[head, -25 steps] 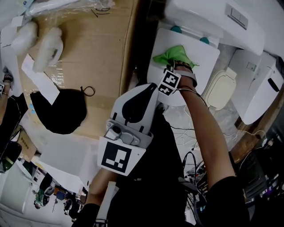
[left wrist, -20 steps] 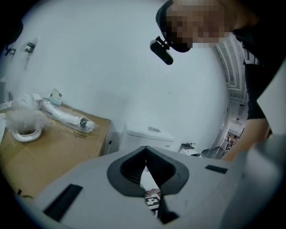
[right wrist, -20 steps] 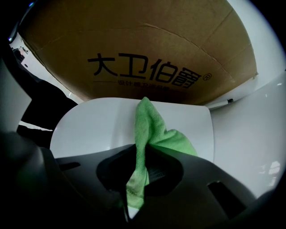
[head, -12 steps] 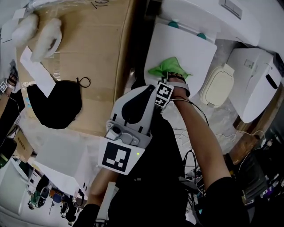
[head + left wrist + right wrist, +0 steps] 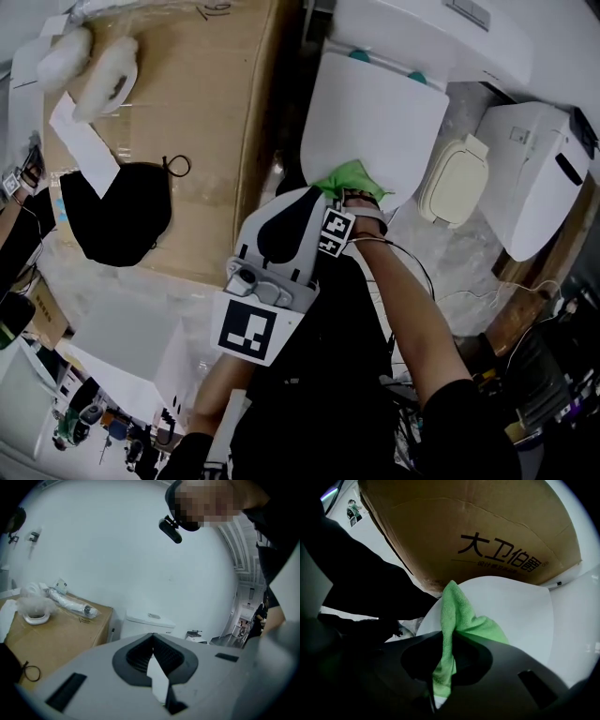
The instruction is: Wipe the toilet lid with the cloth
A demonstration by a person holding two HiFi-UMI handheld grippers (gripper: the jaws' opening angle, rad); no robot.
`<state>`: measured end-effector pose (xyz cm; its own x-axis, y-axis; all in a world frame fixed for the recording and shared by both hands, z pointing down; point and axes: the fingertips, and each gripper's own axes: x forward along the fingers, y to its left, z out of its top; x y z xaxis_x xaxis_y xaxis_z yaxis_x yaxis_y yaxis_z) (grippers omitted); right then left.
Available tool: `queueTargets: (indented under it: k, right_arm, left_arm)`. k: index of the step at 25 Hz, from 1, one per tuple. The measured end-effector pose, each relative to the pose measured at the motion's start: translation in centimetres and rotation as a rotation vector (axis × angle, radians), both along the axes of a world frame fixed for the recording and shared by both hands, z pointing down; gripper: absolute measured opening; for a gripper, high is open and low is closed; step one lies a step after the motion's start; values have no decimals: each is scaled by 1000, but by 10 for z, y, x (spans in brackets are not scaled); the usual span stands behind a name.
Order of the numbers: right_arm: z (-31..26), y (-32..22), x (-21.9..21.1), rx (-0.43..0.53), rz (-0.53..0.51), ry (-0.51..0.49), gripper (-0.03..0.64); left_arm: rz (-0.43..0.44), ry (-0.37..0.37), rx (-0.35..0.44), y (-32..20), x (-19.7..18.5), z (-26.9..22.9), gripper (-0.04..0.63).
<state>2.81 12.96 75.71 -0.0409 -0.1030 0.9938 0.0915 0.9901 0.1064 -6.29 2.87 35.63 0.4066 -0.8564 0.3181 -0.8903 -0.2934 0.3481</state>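
Toilet lid (image 5: 375,112) is big, white, hard and smooth. It lies shut, just beside the brown box (image 5: 187,103). The left gripper (image 5: 152,637) is held up off the lid, with its jaws pressed together and nothing in them. The right gripper (image 5: 443,641) pinches the green cloth (image 5: 457,613), which rests on the front end of the lid. The cloth looks soft, light and floppy, so it should bend easily. A good place to hold it is a bunched-up part, so the rest can lie flat and rub.
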Motion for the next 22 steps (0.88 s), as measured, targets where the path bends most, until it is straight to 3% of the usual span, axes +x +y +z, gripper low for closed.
queueTargets:
  k: [6, 9, 15, 19, 22]
  right_arm:
    - [1, 30, 6, -38, 14, -22, 52]
    - [-2, 26, 3, -59, 127, -109, 52]
    - [-57, -54, 23, 35, 714, -472, 52]
    - [-100, -119, 73, 119, 1148, -677, 52]
    - [-125, -162, 114, 196, 1382, -795, 52]
  left_arm:
    - [34, 2, 7, -3, 14, -9, 2]
    - [54, -3, -1, -7, 18, -10, 2]
    - [103, -5, -20, -23, 32, -3, 2]
    - [129, 3, -29, -38, 42, 1, 2]
    - [155, 5, -30, -50, 50, 1, 2]
